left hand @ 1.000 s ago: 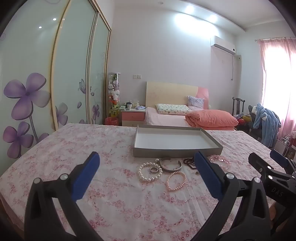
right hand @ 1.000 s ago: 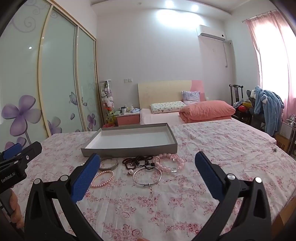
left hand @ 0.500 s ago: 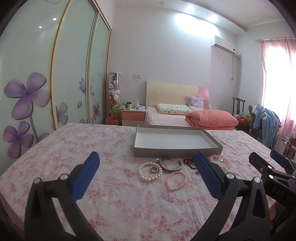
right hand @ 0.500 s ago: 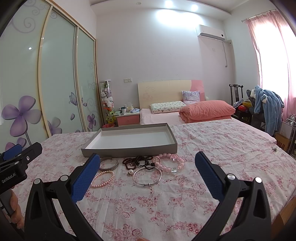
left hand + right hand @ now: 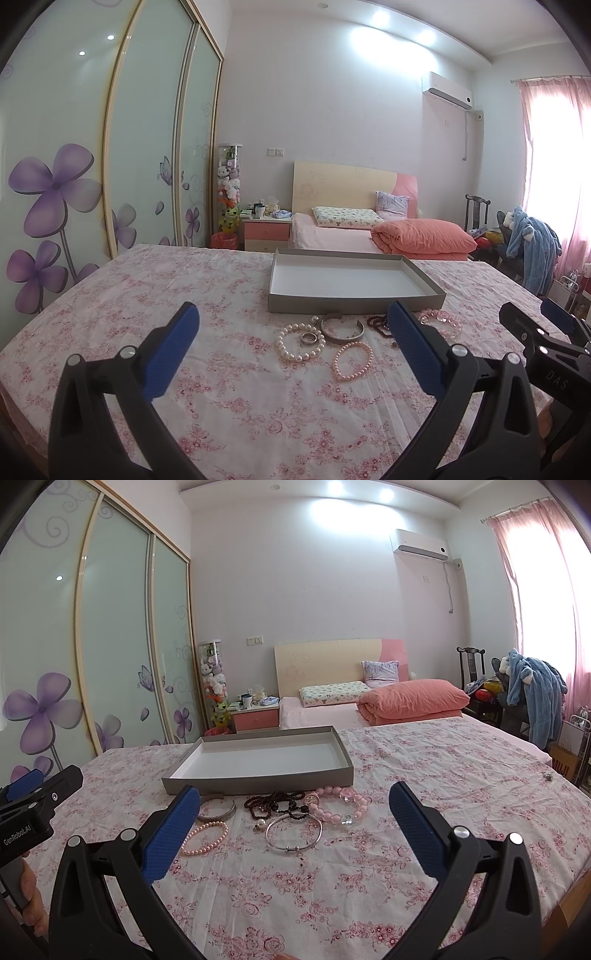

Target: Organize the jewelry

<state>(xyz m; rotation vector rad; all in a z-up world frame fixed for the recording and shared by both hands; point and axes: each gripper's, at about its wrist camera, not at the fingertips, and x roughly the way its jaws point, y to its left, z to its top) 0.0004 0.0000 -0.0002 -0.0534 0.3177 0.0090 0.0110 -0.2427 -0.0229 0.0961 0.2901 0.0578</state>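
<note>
An empty grey tray (image 5: 354, 302) (image 5: 258, 781) lies on the floral tablecloth. In front of it lie a white pearl bracelet (image 5: 300, 341) with a ring (image 5: 309, 338) inside, a silver cuff (image 5: 342, 326) (image 5: 218, 808), a pink pearl bracelet (image 5: 352, 360) (image 5: 205, 837), dark beads (image 5: 378, 325) (image 5: 275, 801), a pink crystal bracelet (image 5: 441, 321) (image 5: 338, 803) and a silver bangle (image 5: 293, 833). My left gripper (image 5: 291, 347) is open and empty, above the cloth in front of the jewelry. My right gripper (image 5: 293, 825) is open and empty, likewise.
The table's front right edge (image 5: 569, 893) is near. A small metal piece (image 5: 546, 775) lies far right on the cloth. Behind are a bed (image 5: 369, 236), wardrobe doors (image 5: 147, 147) and a chair with clothes (image 5: 532, 701).
</note>
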